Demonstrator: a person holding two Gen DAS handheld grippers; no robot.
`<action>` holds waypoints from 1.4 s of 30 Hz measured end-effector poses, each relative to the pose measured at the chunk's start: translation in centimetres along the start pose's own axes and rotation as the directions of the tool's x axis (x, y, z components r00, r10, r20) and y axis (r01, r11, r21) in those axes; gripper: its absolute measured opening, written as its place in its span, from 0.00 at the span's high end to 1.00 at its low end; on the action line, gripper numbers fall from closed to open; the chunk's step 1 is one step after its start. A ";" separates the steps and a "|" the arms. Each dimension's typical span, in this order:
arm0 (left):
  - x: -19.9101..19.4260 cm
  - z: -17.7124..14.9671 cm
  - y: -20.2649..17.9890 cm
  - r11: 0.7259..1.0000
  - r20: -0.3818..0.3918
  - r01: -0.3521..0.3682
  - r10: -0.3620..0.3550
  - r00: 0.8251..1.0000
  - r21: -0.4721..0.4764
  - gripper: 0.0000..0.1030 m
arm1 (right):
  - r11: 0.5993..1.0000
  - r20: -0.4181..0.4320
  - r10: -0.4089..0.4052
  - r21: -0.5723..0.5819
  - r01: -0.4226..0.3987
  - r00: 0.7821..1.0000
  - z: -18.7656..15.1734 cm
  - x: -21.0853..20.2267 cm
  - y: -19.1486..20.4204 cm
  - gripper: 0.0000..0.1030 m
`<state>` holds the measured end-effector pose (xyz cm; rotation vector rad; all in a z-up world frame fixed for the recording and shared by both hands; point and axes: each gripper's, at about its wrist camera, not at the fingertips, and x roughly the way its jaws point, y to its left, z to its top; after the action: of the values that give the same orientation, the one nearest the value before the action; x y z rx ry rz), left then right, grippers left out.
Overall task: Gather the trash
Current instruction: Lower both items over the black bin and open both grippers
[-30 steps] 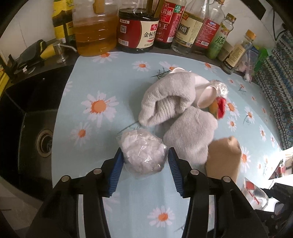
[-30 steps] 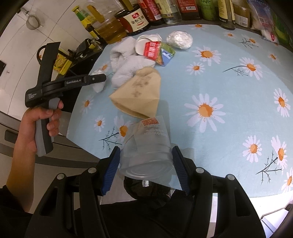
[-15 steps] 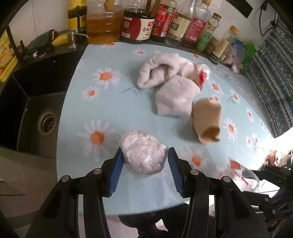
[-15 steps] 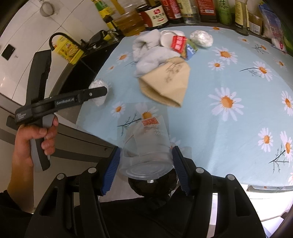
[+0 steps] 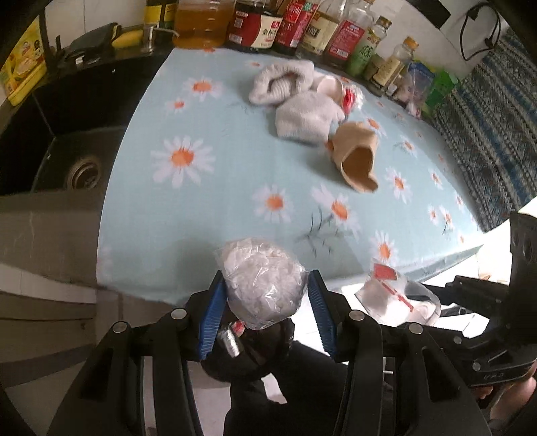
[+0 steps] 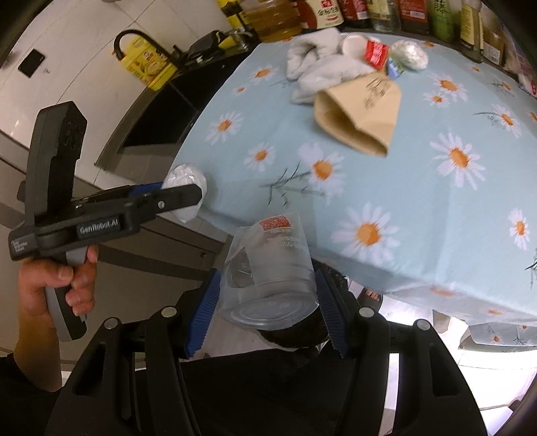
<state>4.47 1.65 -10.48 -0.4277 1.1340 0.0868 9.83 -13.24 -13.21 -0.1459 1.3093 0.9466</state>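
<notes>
Left gripper [image 5: 265, 295] clamped on a clear plastic bag of crumpled white tissue [image 5: 263, 283], jaws partly closed around it, held over the near edge of the daisy-print blue tablecloth [image 5: 218, 134]. Right gripper [image 6: 266, 302] pinches a crushed clear plastic cup with red label [image 6: 273, 265], also past the near edge. Tan paper bag [image 6: 360, 110] and grey knitted cloths [image 5: 302, 115] lie mid-table, bottles [image 5: 302, 26] along the far side.

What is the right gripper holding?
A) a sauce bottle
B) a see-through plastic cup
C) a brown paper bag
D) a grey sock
B: the right gripper is shut on the see-through plastic cup, its blue pads pressed against both sides, while the brown paper bag lies on the flowered table.
</notes>
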 end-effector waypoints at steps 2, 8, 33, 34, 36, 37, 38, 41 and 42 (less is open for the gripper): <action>0.0 -1.1 0.1 1.000 -0.008 0.004 -0.004 1.000 -0.007 0.54 | 1.000 -0.014 0.004 -0.003 -0.004 1.000 -0.5 0.5 0.3 0.43; 0.3 -4.0 0.7 1.000 -0.041 0.007 -0.008 0.999 -0.027 0.54 | 1.000 -0.063 0.014 -0.013 -0.014 0.998 -1.9 2.3 1.2 0.43; 7.6 -8.5 2.8 0.997 -0.258 0.001 -0.021 0.966 -0.075 0.49 | 0.996 -0.181 0.024 0.090 -0.008 0.983 -3.6 8.2 -0.1 0.41; 7.7 -8.4 2.9 0.997 -0.259 -0.008 -0.012 0.966 -0.078 0.46 | 0.995 -0.175 0.032 0.102 -0.014 0.984 -3.5 8.0 -0.3 0.35; 7.7 -8.1 3.1 0.997 -0.250 -0.017 -0.003 0.968 -0.078 0.40 | 0.992 -0.163 0.047 0.123 -0.027 0.986 -3.2 7.7 -0.9 0.31; 7.6 -8.0 3.0 0.997 -0.247 -0.016 -0.004 0.969 -0.079 0.40 | 0.991 -0.160 0.049 0.130 -0.028 0.986 -3.0 7.6 -1.1 0.31; 7.6 -7.8 3.1 0.997 -0.246 -0.016 -0.005 0.969 -0.082 0.40 | 0.991 -0.158 0.046 0.132 -0.025 0.986 -2.9 7.5 -1.3 0.31; 7.5 -7.6 3.4 0.995 -0.249 -0.024 0.000 0.968 -0.092 0.40 | 0.990 -0.152 0.041 0.138 -0.020 0.987 -2.7 7.3 -1.6 0.31; 7.5 -7.5 3.5 0.995 -0.250 -0.025 0.001 0.968 -0.094 0.40 | 0.990 -0.151 0.040 0.138 -0.019 0.988 -2.7 7.2 -1.6 0.31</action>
<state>0.24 0.98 -20.84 -0.5277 1.3850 0.1013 8.58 -12.21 -20.91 -0.0954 1.5172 0.8813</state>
